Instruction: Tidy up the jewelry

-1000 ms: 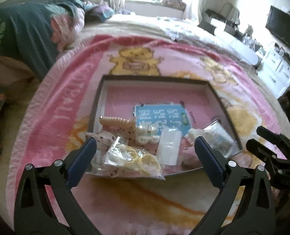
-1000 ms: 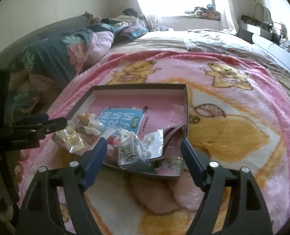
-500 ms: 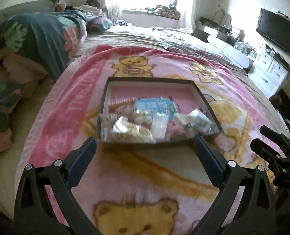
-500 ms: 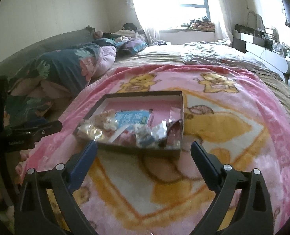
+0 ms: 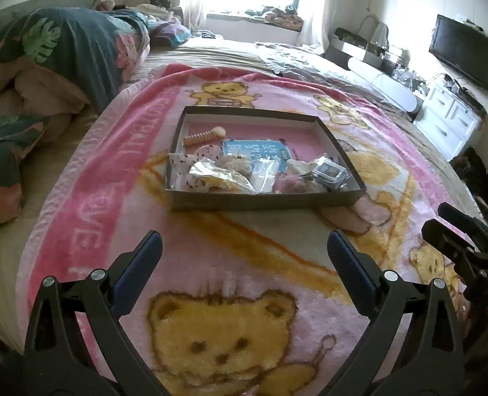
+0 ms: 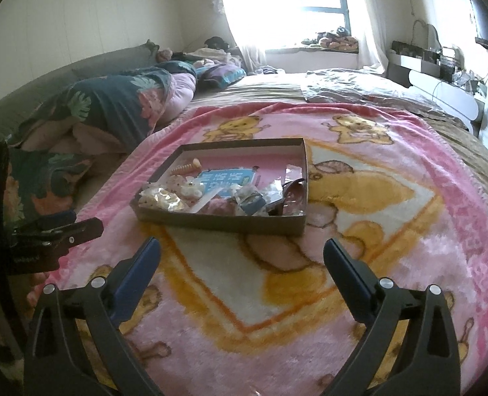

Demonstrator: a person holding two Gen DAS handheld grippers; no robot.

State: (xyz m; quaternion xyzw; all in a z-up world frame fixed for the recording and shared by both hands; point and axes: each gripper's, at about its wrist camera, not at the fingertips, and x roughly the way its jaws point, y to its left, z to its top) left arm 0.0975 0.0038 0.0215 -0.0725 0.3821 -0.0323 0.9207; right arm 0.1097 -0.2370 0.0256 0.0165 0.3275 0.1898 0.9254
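A shallow brown cardboard box with a pink inside lies on the pink bear blanket; it also shows in the right wrist view. Inside are several small plastic bags of jewelry, a beige hair clip, a blue card and a pink fluffy piece. My left gripper is open and empty, well short of the box. My right gripper is open and empty, also short of the box. Each gripper shows at the other view's edge.
The pink blanket covers a wide bed. A dark leaf-print quilt is heaped at the left. A window is behind the bed. White drawers and a wall television stand at the right.
Both grippers have pulled back from the box, which now looks smaller and farther off. Both stay open and empty. The things in the box have not moved.
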